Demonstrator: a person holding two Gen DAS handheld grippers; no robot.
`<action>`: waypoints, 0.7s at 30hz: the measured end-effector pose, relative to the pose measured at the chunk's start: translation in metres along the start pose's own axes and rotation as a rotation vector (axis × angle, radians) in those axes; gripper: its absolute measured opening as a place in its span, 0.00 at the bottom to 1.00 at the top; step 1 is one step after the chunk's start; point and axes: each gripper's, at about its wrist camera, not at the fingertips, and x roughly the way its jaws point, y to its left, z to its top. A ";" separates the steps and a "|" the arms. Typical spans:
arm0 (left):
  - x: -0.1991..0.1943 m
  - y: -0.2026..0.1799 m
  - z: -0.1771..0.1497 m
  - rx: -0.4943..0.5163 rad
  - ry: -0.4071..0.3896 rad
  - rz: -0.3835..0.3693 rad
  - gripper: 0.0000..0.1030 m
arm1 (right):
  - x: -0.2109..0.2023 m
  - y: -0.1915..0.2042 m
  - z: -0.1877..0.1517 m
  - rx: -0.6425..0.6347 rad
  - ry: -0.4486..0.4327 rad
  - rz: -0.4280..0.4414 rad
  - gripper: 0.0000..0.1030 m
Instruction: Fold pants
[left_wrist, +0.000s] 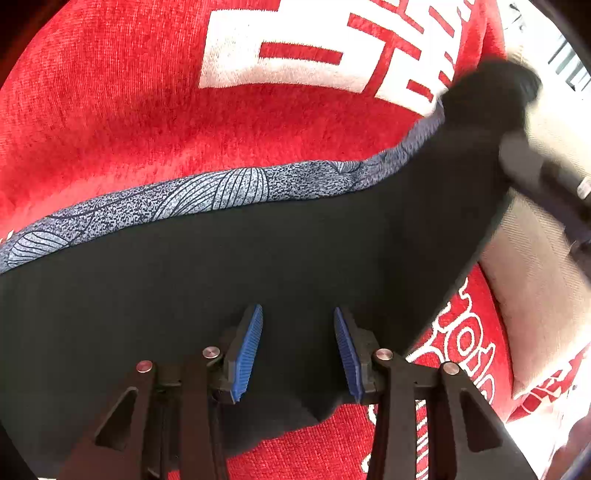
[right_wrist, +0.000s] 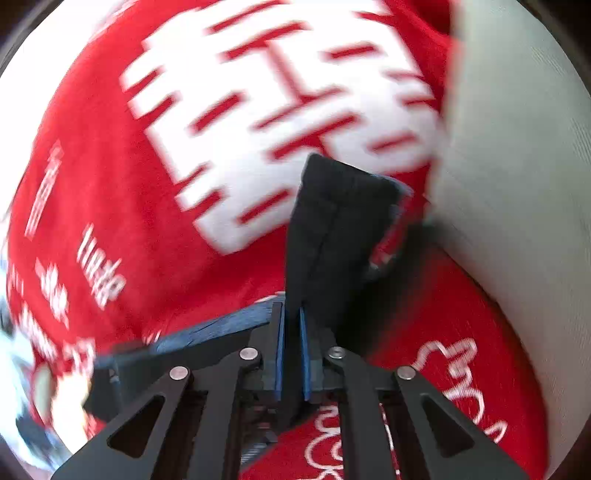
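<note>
Pants of dark cloth with a grey patterned band (left_wrist: 229, 258) lie on a red plush blanket with white lettering (left_wrist: 110, 110). Right gripper (right_wrist: 291, 350) is clenched on a lifted end; left gripper (left_wrist: 298, 350) straddles the near edge, jaws partly apart, grasp uncertain. Folding is starting; next, carry the end across evenly.

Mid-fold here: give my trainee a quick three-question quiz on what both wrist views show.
1. True or false: the right gripper is shut on the pants.
2. Which colour is the cloth under the pants: A green, B red, C yellow?
3. Fill in: the patterned grey-blue edge of the pants borders their ___ fabric.

Key: 1 true; 2 B; 3 black.
</note>
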 end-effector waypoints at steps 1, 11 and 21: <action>-0.002 0.003 0.001 -0.008 0.005 -0.015 0.42 | 0.000 0.011 0.001 -0.043 0.003 0.001 0.05; -0.007 0.002 0.001 0.040 0.087 0.021 0.42 | 0.008 -0.035 -0.031 0.370 0.115 -0.016 0.50; 0.003 -0.016 0.010 0.056 0.101 0.088 0.42 | 0.012 -0.114 -0.087 0.727 0.055 0.004 0.64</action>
